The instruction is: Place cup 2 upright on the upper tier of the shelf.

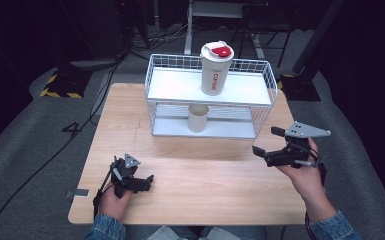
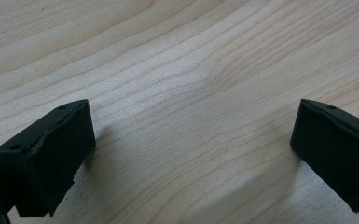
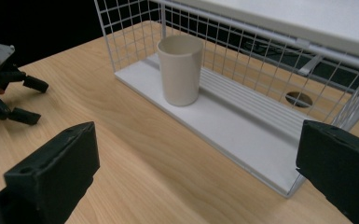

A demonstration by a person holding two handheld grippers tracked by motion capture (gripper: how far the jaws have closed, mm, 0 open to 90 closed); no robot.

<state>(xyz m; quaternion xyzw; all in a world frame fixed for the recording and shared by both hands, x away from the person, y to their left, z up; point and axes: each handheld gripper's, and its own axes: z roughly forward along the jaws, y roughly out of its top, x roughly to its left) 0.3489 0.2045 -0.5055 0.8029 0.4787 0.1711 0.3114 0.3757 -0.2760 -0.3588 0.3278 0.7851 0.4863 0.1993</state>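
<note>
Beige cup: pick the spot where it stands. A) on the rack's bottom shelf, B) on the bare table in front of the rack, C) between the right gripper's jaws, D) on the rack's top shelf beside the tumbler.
A: the beige cup stands upright on the bottom shelf of the white wire rack, ahead of the open right gripper.

High view overlooks the table (image 1: 190, 190); gripper views skim it closely.

Both grippers black w/ blocky jaws: left gripper (image 1: 147, 181) lower left, right gripper (image 1: 263, 143) mid right, each w/ grey 3-cornered plate, black cable. Denim sleeves.
</note>
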